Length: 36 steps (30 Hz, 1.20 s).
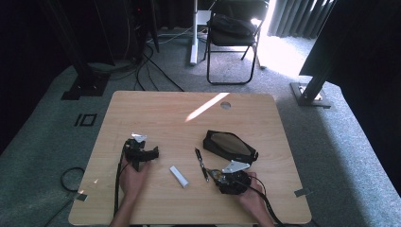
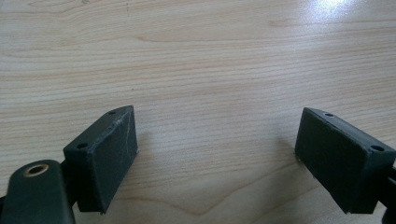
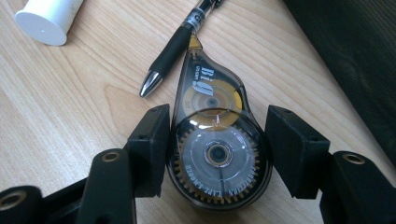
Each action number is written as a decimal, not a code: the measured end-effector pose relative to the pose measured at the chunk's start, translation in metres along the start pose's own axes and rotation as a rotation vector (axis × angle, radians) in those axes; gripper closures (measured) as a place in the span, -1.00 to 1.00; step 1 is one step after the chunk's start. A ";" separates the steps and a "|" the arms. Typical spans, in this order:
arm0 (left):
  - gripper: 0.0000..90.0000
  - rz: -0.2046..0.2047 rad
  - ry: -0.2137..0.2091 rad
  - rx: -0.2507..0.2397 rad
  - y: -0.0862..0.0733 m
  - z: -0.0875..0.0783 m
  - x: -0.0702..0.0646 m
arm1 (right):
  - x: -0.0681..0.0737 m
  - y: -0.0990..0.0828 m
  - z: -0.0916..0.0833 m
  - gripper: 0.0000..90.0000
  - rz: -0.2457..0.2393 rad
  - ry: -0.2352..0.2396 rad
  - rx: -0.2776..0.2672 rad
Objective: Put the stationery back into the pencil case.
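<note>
On the wooden table [image 1: 156, 109], the right claw [image 3: 217, 140] straddles a correction tape dispenser [image 3: 212, 140] unclenched; the left claw [image 2: 217, 154] gapes empty.

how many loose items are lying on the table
4: a black soft pencil case right of centre, a black pen beside it, a white cylindrical stick mid-table, a translucent correction tape dispenser between the right gripper's fingers.

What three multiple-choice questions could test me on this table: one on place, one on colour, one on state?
1. Where does the tape dispenser lie? A on a pouch; B between the jaws of the right hand-held gripper; C under a chair.
2. Colour of the pen? A black; B red; C green.
3. The left hand-held gripper is: A shut; B clamping a cap; C open.
Answers: B, a jaw stands on either side of it; A, its barrel is black; C, its jaws are wide apart above the bare table.
</note>
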<state>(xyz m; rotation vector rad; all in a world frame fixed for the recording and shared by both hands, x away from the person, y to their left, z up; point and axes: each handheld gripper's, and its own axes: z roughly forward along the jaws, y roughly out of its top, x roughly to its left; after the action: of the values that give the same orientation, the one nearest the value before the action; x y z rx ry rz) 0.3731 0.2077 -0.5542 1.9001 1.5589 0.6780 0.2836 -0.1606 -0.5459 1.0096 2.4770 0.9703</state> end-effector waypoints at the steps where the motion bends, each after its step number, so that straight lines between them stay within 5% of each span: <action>1: -0.70 0.000 0.000 0.000 0.000 0.000 0.000 | 0.000 0.000 0.000 -0.07 0.000 -0.002 -0.002; 36: -0.70 0.000 0.000 0.000 0.000 0.000 0.000 | -0.004 0.011 -0.024 -0.07 -0.001 -0.029 -0.112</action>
<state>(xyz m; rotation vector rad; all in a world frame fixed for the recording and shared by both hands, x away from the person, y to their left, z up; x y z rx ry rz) 0.3731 0.2077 -0.5542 1.9006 1.5582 0.6778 0.2796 -0.1690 -0.5208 0.9789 2.3704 1.0737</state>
